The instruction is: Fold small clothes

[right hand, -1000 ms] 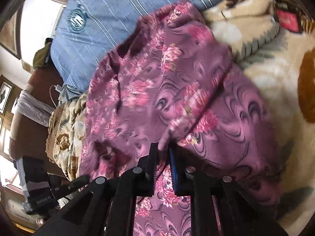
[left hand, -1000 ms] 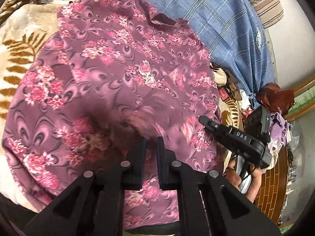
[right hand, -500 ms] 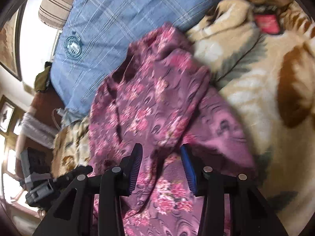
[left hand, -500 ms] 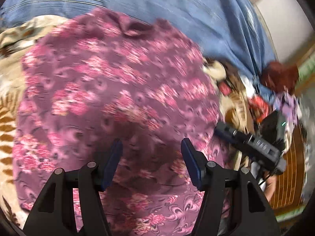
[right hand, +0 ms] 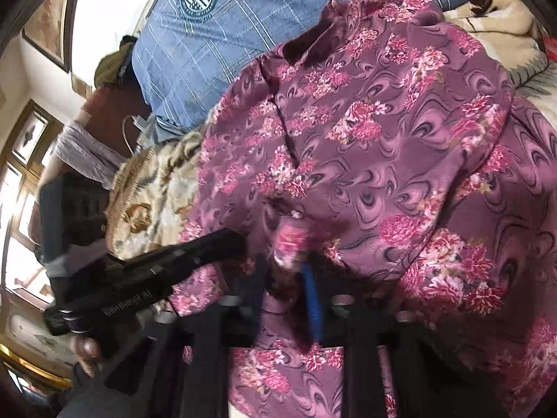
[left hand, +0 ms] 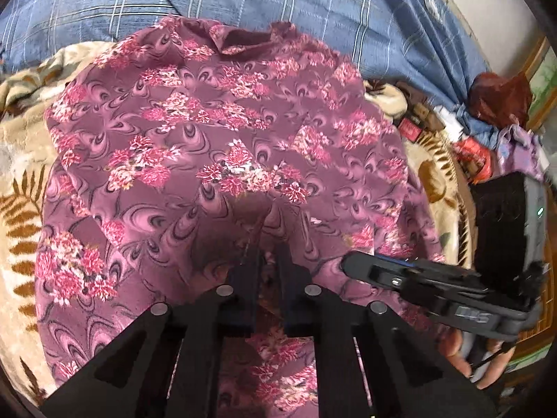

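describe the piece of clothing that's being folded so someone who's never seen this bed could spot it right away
On the cream leaf-print blanket, just below the blue plaid bedding, lies the purple floral top. Its pink flower clusters and swirls set it apart.

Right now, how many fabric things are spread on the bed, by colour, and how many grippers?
Purple floral garment: 1
Blue checked cloth: 1
Cream leaf-print blanket: 1
Grippers, left gripper and right gripper: 2
Total: 5
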`<state>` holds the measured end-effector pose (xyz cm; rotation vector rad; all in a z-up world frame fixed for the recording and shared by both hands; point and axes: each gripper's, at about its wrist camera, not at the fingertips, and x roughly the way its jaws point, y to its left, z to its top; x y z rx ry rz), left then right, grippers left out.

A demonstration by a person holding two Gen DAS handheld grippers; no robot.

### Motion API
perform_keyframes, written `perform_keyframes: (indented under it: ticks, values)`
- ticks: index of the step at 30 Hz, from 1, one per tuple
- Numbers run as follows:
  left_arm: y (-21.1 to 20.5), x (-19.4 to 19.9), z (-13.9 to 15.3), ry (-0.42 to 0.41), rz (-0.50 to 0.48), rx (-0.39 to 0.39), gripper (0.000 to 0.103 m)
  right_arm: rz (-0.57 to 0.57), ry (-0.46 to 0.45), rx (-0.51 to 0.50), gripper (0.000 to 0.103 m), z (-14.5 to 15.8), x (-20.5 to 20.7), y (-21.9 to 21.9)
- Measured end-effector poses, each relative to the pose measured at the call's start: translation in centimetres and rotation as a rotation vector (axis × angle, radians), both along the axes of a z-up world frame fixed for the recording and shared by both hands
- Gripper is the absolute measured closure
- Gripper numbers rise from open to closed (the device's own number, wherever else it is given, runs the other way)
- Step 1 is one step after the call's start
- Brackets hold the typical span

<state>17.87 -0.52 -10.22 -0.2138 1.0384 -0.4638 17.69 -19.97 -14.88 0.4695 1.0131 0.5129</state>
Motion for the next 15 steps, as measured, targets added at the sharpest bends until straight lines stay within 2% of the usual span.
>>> perform_keyframes:
  ticks: [2,4,6,7,9,10,11,12,14,15]
  values:
    - [1.2,-0.9,1.3,-0.018,-0.004,-0.088,0.097,0.008,-0.063,0.032,0.096,1.7,-1.3,0.0]
    - [2.4,-2.2,2.7,-0.041,-0.014,-0.138,0.097,0.047,-0.156,0.035,0.096,3.7,-3.7,0.4]
    - [4.0,-4.0,3.8,-0.059,-0.026,-0.191,0.097,0.108,-0.202,0.020,0.090,4.4,-6.1,1.6]
    - [4.4,-4.6,4.0,-0.062,-0.030,-0.197,0.097,0.126,-0.203,-0.015,0.090,3.9,-7.1,2.6]
    - [5.2,-5.9,3.1,-0.025,-0.041,-0.178,0.096,0.142,-0.144,-0.073,0.082,1.9,-8.1,4.2]
    - [5.4,-6.4,2.3,-0.005,-0.039,-0.145,0.096,0.149,-0.109,-0.093,0.068,0.9,-8.2,4.7]
    - [5.7,-6.8,1.5,0.009,-0.029,-0.111,0.096,0.152,-0.075,-0.126,0.061,0.0,-8.2,5.2]
    - [6.2,-7.1,0.7,0.023,-0.011,-0.092,0.096,0.146,-0.070,-0.153,0.061,-0.2,-8.2,5.3]
    - [7.3,-7.2,-0.1,0.046,0.027,-0.101,0.096,0.117,-0.106,-0.115,0.059,1.0,-8.1,4.5]
    - [8.1,-7.2,-0.2,0.051,0.056,-0.125,0.096,0.090,-0.125,-0.054,0.055,1.6,-8.0,3.3]
